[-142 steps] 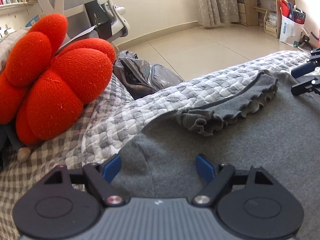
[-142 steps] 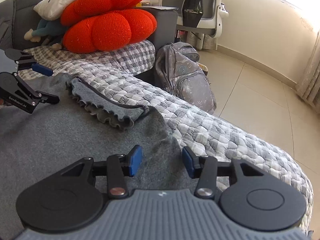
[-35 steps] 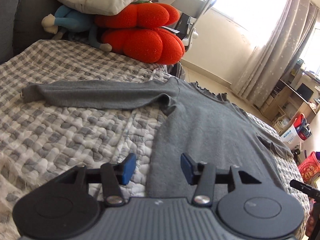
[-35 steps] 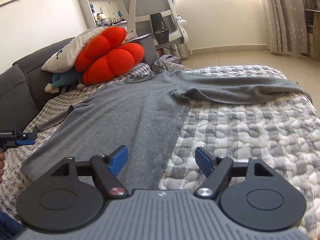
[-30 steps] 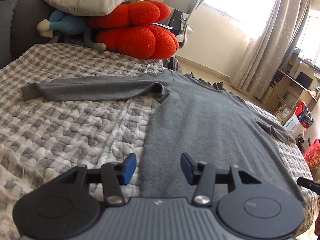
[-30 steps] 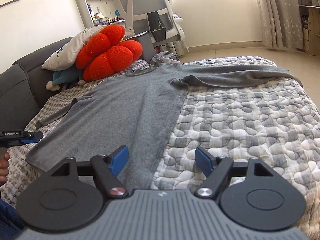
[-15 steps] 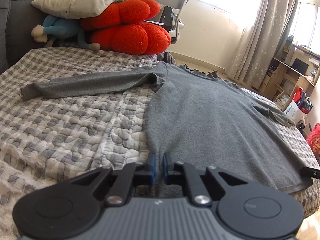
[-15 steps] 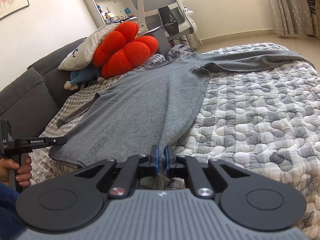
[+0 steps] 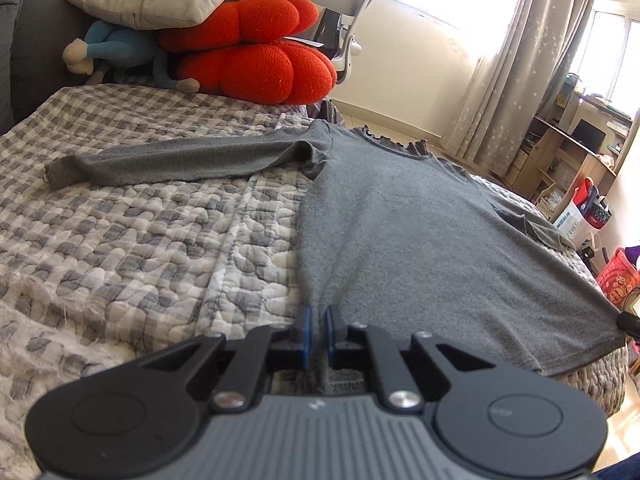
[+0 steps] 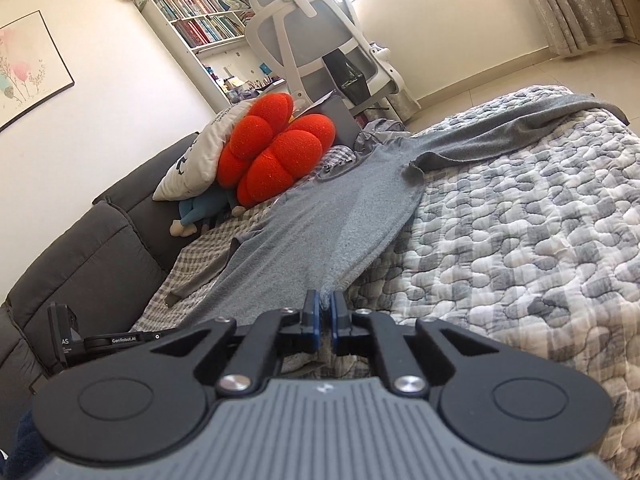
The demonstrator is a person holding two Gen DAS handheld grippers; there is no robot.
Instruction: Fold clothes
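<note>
Quilted bed [image 9: 120, 240]: both tools, left tool [image 9: 316, 330] and right tool [image 10: 325, 318], pinch the grey sweater's [image 9: 420, 220] hem; uneven lifting could skew the fold.

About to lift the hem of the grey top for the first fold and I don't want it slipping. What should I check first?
1. Left tool shut on the grey top hem: ok.
2. Right tool shut on the hem: ok.
3. Body lies flat on the quilt: ok.
4. Both sleeves spread out: ok.
5. Red cushion clear of the collar: ok.
6. How deep each bite is: cannot tell.
</note>
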